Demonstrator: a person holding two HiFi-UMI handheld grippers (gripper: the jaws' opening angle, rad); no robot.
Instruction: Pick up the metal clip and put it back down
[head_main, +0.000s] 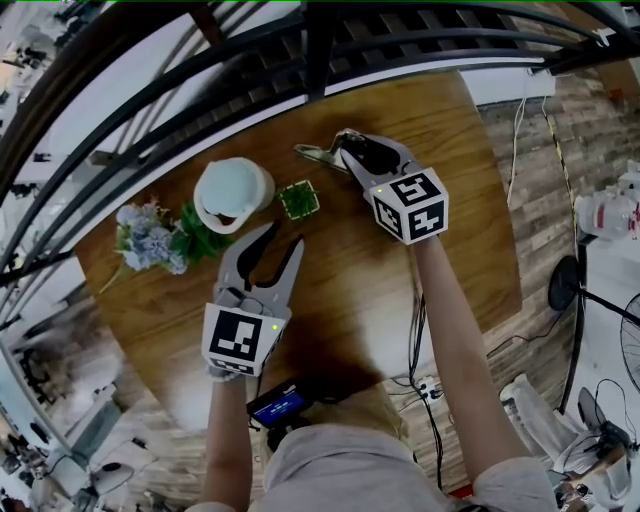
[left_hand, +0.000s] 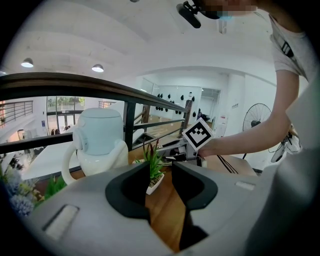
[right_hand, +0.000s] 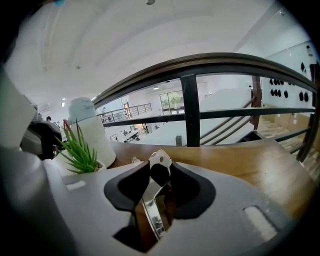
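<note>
Hovering nearest the person, the left tool (head_main: 283, 240) has its jaws spread, with only bare desk (head_main: 350, 300) between them. Farther out, the right tool (head_main: 348, 150) pinches the metal clip (head_main: 318, 153), whose end pokes out leftward past the jaws near the desk's far edge. The right gripper view shows the clip's shiny body standing between the pads, which the head view hides. The head view alone shows the small potted plant (head_main: 298, 199) and white jug (head_main: 232, 194) between both tools.
</note>
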